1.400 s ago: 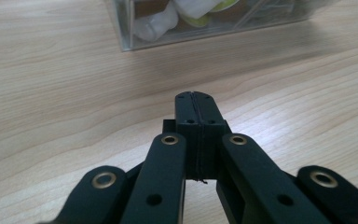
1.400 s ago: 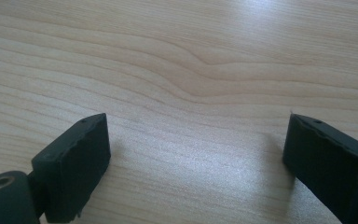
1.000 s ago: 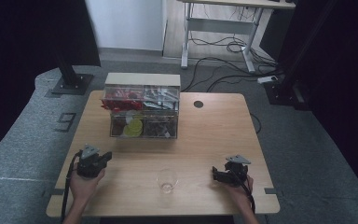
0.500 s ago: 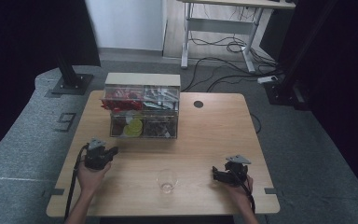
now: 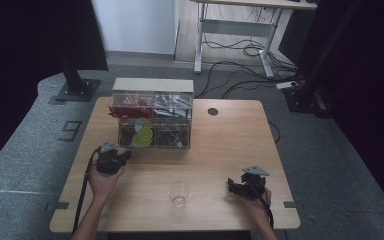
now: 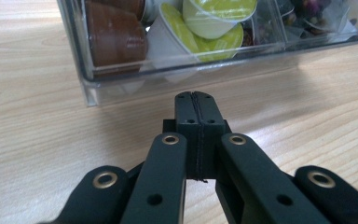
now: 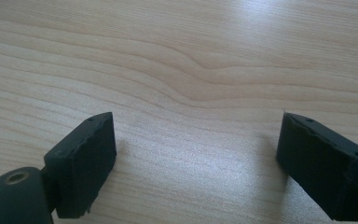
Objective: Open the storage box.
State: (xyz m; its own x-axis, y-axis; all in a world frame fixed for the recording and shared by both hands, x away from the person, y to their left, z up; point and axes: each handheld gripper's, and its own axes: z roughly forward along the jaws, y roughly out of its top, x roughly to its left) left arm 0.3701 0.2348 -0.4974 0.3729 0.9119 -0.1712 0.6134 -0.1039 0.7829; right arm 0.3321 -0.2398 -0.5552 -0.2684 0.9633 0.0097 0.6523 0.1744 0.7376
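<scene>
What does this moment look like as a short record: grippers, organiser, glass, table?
left gripper: shut, nothing between the jaws, pointed at the organiser's lower front corner
right gripper: open, empty, over bare wood
organiser: clear plastic, compartments, at the table's far left
pods: green-lidded and brown capsules in the lower compartment nearest the left gripper
glass: upright, near the front edge, between both hands
table: light wood

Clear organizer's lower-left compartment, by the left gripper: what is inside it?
Inside the clear organizer: brown capsules and lime-lidded white capsules, heaped together. Anything behind or beneath the heap is covered.
</scene>
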